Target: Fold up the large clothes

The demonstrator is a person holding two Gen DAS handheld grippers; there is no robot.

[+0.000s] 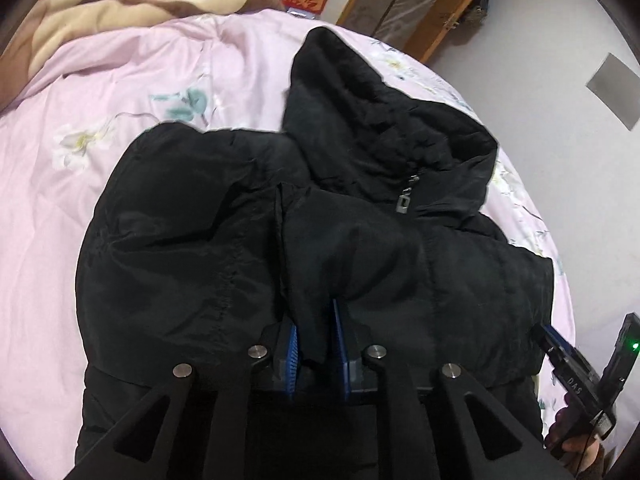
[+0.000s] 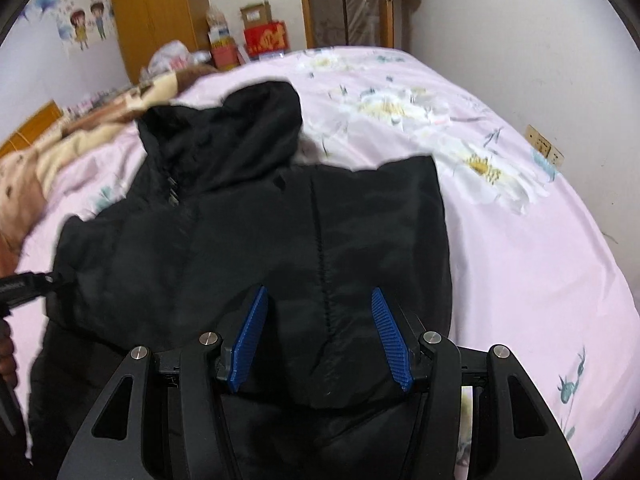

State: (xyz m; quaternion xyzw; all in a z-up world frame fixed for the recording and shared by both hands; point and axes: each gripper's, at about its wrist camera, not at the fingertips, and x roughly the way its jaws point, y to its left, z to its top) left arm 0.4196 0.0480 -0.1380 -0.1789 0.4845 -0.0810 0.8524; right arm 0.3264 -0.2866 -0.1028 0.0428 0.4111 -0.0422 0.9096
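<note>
A large black hooded jacket (image 1: 224,248) lies on the pink floral bed, hood (image 1: 360,120) toward the far side, zipper pull (image 1: 404,200) near the collar. My left gripper (image 1: 316,320) is shut on a fold of the jacket's black fabric, pinched between its blue pads. In the right wrist view the jacket (image 2: 248,232) lies spread with a sleeve folded over the body. My right gripper (image 2: 320,300) is open, its blue pads (image 2: 252,340) wide apart just above the folded sleeve, holding nothing. The right gripper also shows in the left wrist view (image 1: 576,368) at the jacket's right edge.
The pink floral bedspread (image 2: 520,248) extends around the jacket. A brown and cream blanket (image 1: 100,12) lies at the bed's far left. Red boxes (image 2: 266,38) and a wooden wardrobe (image 2: 156,12) stand beyond the bed. A white wall (image 2: 520,40) borders the right side.
</note>
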